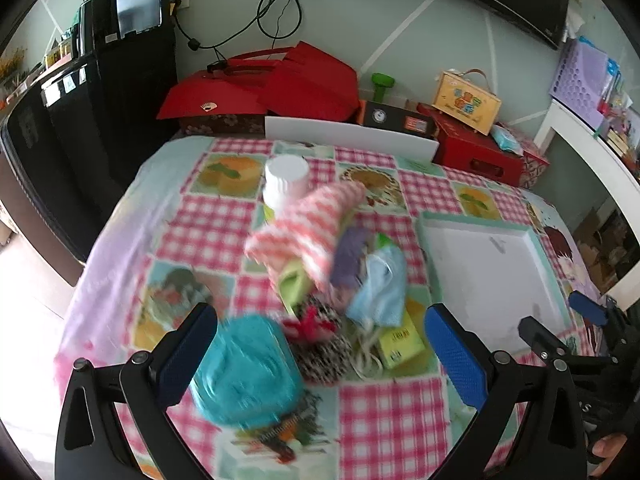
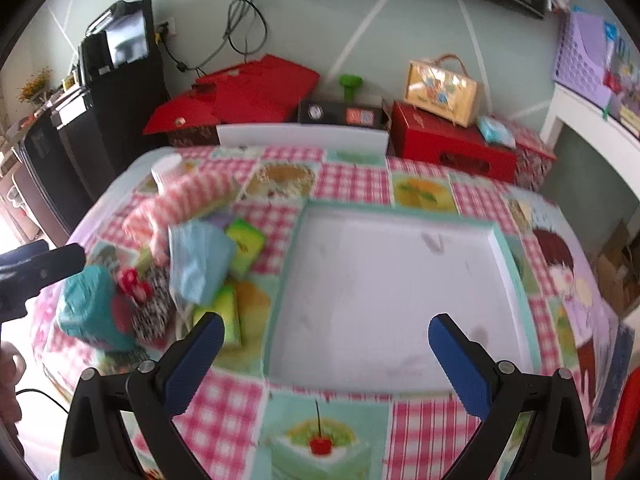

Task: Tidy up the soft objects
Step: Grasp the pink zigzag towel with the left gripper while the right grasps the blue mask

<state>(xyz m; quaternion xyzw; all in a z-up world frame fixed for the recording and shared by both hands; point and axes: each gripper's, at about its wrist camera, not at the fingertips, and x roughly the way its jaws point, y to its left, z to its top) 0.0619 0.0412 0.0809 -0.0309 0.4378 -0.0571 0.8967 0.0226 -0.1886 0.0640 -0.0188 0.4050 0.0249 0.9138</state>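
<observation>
A pile of soft things lies on the checked tablecloth: a teal knitted item (image 1: pixel 244 376) (image 2: pixel 90 306), a pink-and-white striped cloth (image 1: pixel 308 224) (image 2: pixel 180 204), a light blue face mask (image 1: pixel 380 284) (image 2: pixel 200 256), a purple cloth (image 1: pixel 350 256) and a black-and-white patterned piece with a red bow (image 1: pixel 320 340) (image 2: pixel 142 292). A white tray with a mint rim (image 1: pixel 480 268) (image 2: pixel 384 292) lies to the right of the pile. My left gripper (image 1: pixel 320 356) is open just above the near side of the pile. My right gripper (image 2: pixel 326 360) is open and empty over the tray's near edge.
A white-capped bottle (image 1: pixel 286 184) stands behind the pile. Yellow-green boxes (image 1: pixel 400 340) (image 2: pixel 246 244) lie among the cloths. Red boxes (image 1: pixel 476 148) (image 2: pixel 452 144), a wooden case (image 1: pixel 466 102) and a white board (image 1: pixel 350 136) line the table's far edge by the wall.
</observation>
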